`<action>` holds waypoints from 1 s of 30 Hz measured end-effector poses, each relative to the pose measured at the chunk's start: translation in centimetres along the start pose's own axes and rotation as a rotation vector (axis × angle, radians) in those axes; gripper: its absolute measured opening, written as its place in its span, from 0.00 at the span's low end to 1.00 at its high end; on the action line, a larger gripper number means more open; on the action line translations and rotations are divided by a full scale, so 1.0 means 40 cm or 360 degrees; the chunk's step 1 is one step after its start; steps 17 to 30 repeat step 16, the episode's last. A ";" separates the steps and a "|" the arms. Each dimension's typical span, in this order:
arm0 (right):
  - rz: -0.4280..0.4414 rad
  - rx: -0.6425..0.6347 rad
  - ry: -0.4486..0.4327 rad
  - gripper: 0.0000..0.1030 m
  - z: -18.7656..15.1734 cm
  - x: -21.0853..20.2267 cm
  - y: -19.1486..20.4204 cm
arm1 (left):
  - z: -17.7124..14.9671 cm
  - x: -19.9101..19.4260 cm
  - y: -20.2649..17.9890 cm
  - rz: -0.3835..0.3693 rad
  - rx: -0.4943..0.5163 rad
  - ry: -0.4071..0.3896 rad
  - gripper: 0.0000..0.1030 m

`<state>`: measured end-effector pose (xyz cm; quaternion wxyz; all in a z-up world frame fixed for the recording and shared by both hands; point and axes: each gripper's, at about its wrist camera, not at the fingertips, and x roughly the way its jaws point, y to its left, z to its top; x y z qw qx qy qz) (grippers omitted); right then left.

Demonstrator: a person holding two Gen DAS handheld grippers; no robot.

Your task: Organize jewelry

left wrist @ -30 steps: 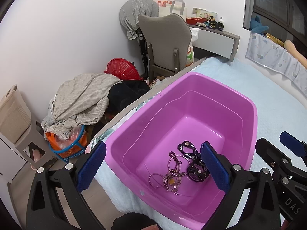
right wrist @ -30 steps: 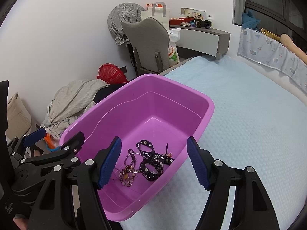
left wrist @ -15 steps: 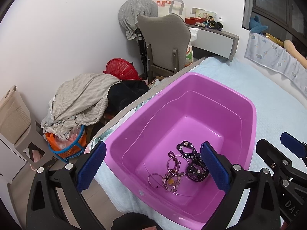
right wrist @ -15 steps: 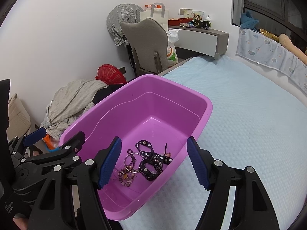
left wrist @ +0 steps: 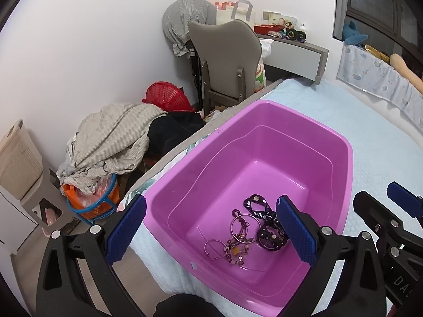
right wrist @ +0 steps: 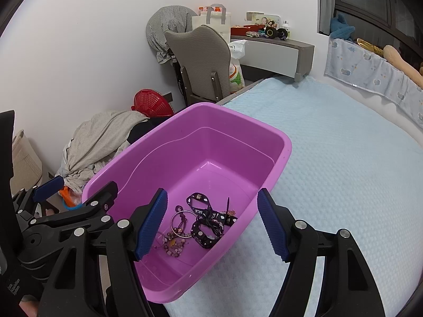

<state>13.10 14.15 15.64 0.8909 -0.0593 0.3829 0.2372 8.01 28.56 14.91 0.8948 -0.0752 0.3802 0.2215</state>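
**Both claws poised wide over the jewelry tub**

The left claw (left wrist: pixel 211 227) stands wide apart with nothing between its blue pads, angled down toward the near end of the purple tub (left wrist: pixel 346 158). The right claw (right wrist: pixel 212 224) is likewise spread wide and empty, hanging just beside it and aimed at the same spot. Neither touches the tub or what lies in it; that stance reads as a pause to pick a first piece, with both sets of jaws already wide enough to drop over a bangle or a strap.

Between the pads, on the tub's floor near its closer wall, lies the jewelry heap (left wrist: pixel 251 235): thin metal bangles (left wrist: pixel 215 248) on the left, a cluster of beaded charms (left wrist: pixel 238 251) in the middle, and a black printed strap (left wrist: pixel 260 210) looped up against a dark ring-shaped piece on the right. The pieces overlap and look partly tangled, so lifting one will likely drag its neighbours; the loose bangle at the left edge seems the easiest start.

The tub sits on the bed (right wrist: pixel 343 171), close to its edge. Its high walls keep small pieces from rolling into the quilted cover, while the open bed surface to the right offers room to lay items out singly. No sorting appears done yet.
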 end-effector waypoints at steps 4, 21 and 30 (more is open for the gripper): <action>-0.0003 -0.0001 0.0000 0.65 -0.002 0.000 -0.002 | -0.004 -0.002 0.000 0.0001 0.0004 -0.0001 0.94; -0.0006 -0.0001 0.0000 0.65 -0.003 0.000 -0.002 | -0.001 0.009 0.009 -0.0027 -0.0010 0.0052 0.94; -0.0006 -0.0001 0.0000 0.65 -0.003 0.000 -0.002 | -0.001 0.009 0.009 -0.0027 -0.0010 0.0052 0.94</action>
